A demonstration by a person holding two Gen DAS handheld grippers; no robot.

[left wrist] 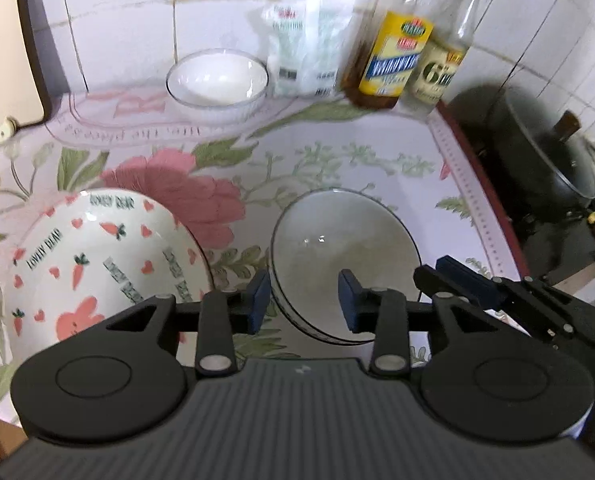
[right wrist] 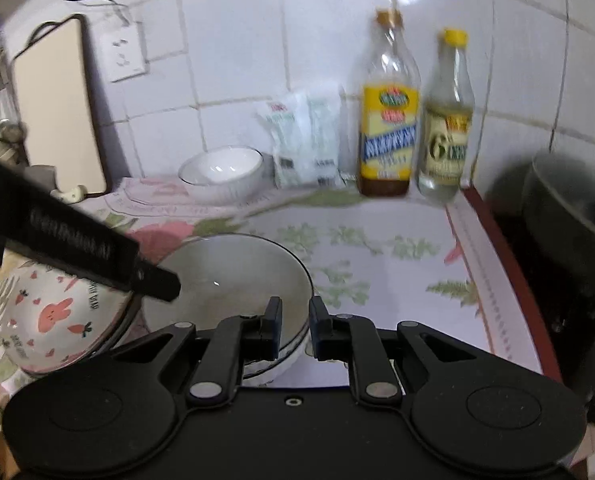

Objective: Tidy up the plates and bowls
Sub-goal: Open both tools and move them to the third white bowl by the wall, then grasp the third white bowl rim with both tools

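Note:
A white bowl with a dark rim sits on the flowered cloth, also in the right wrist view. My left gripper is open, its fingers astride the bowl's near-left rim. My right gripper straddles the bowl's near-right rim with a narrow gap; it also shows in the left wrist view. A carrot-and-rabbit patterned plate lies left of the bowl, seen too in the right wrist view. A second white bowl stands at the back by the wall, also in the right wrist view.
Two glass bottles and a white packet stand against the tiled wall. A black pot sits on the stove to the right, past the counter's red edge. A cutting board leans at the left.

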